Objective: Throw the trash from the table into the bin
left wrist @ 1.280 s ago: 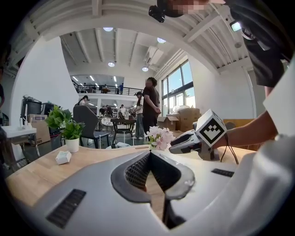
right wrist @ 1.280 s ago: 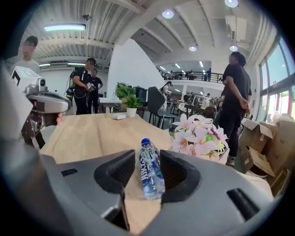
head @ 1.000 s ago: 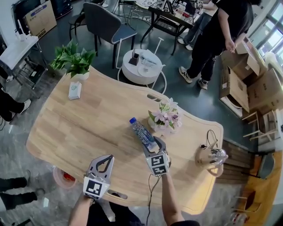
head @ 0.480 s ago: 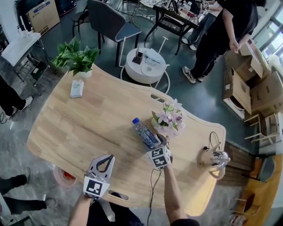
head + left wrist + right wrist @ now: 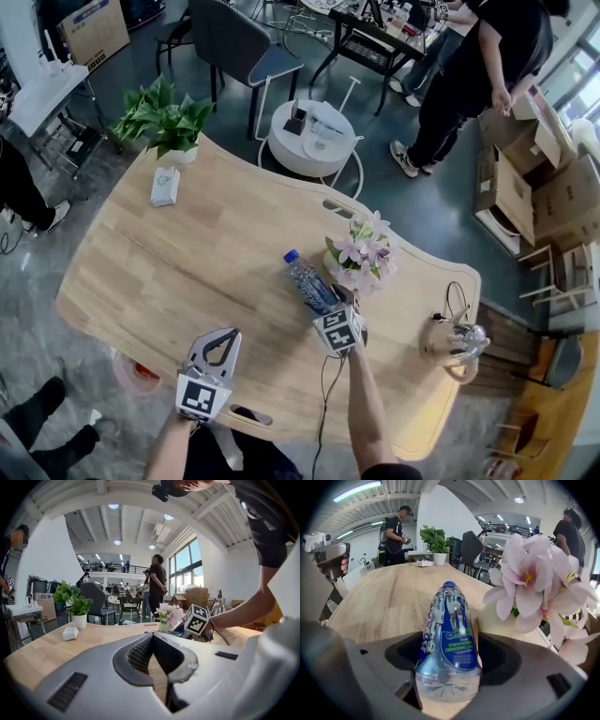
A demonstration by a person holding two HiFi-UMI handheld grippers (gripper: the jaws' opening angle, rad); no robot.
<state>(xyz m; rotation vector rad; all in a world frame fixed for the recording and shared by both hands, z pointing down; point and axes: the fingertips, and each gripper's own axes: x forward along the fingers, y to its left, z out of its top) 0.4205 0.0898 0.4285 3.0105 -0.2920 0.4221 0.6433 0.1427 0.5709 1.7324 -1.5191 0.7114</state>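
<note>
The bottle is clear plastic with a blue cap and a blue and white label, and it looks empty. It lies on its side on the right half of the desk, about midway between the far and near edges and just beside the flowers. Its long axis runs slantwise, with the cap pointing away from me toward the far left corner and the base toward the near edge.

My right tongs are lowered over the base end. Their jaws have just been opening and now stand wide, one on each side of the bottle, with the pads not pressing on it. My left tongs hang over the near edge with the jaws closed together on nothing.

The head view shows the whole length of the bottle, and how it lies against the desk's edges. The right tongs' view shows the moulded star in the base and the oval panel on the label. In the left tongs' view the bottle hardly shows, only my right tongs' marker cube in front of the flowers.
</note>
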